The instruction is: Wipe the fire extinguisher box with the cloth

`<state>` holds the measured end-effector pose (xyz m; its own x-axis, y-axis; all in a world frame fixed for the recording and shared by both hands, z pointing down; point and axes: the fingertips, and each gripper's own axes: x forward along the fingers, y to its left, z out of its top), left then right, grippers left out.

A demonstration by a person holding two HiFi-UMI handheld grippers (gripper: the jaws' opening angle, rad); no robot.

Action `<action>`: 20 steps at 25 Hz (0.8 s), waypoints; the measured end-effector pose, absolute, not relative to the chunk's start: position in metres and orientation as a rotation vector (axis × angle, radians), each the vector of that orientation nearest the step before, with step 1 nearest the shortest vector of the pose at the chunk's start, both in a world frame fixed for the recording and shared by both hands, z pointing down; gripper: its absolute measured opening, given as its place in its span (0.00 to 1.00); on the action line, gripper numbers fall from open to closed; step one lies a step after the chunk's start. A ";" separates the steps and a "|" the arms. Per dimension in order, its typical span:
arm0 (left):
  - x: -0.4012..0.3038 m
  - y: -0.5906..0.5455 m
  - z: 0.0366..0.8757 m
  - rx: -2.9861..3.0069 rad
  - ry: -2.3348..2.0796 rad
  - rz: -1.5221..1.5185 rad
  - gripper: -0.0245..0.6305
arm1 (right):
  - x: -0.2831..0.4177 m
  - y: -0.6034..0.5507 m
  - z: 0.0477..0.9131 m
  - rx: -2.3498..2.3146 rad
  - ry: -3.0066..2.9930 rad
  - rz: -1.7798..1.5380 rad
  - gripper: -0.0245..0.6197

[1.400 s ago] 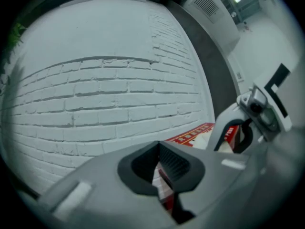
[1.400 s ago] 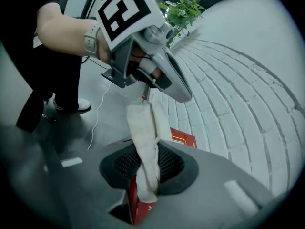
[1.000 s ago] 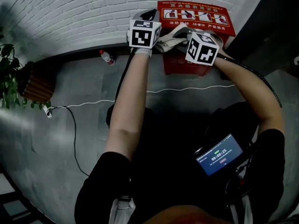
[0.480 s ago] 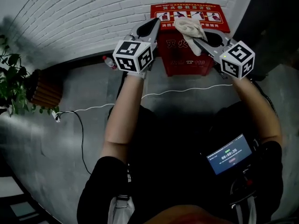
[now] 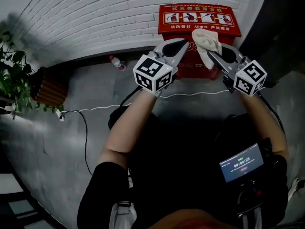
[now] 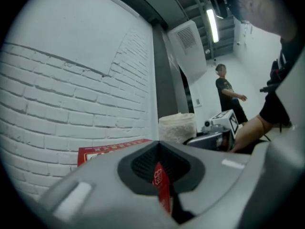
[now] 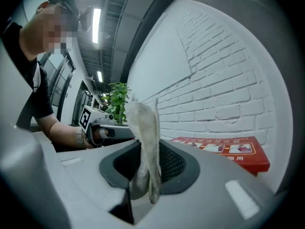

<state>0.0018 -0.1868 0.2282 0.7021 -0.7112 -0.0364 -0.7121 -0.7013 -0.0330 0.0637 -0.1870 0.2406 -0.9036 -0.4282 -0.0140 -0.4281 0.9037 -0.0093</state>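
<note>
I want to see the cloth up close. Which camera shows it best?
The right gripper view. The cloth stands big in the middle, pinched in the right gripper. The head view shows it small against the red box. The left gripper view shows only a pale lump.

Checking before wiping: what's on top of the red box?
Only a printed picture label shows on the box lid. The cloth, in the right gripper, hides part of its front edge.

Red box, pale cloth

Red fire extinguisher box (image 5: 176, 28) sits on the floor against the brick wall (image 5: 95, 18). Off-white cloth (image 5: 206, 41) is bunched up, pinched in the right gripper (image 5: 210, 55) over its front edge.
</note>
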 end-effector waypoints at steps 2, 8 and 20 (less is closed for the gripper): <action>0.000 -0.187 0.225 -2.860 1.203 0.052 0.04 | 0.062 -0.184 0.233 -0.682 3.027 0.026 0.18; -0.009 -0.189 0.225 -2.861 1.224 0.065 0.04 | 0.073 -0.186 0.214 -0.759 2.913 0.037 0.18; -0.009 -0.181 0.228 -2.851 1.186 0.053 0.04 | 0.082 -0.184 0.215 -0.788 2.905 0.080 0.18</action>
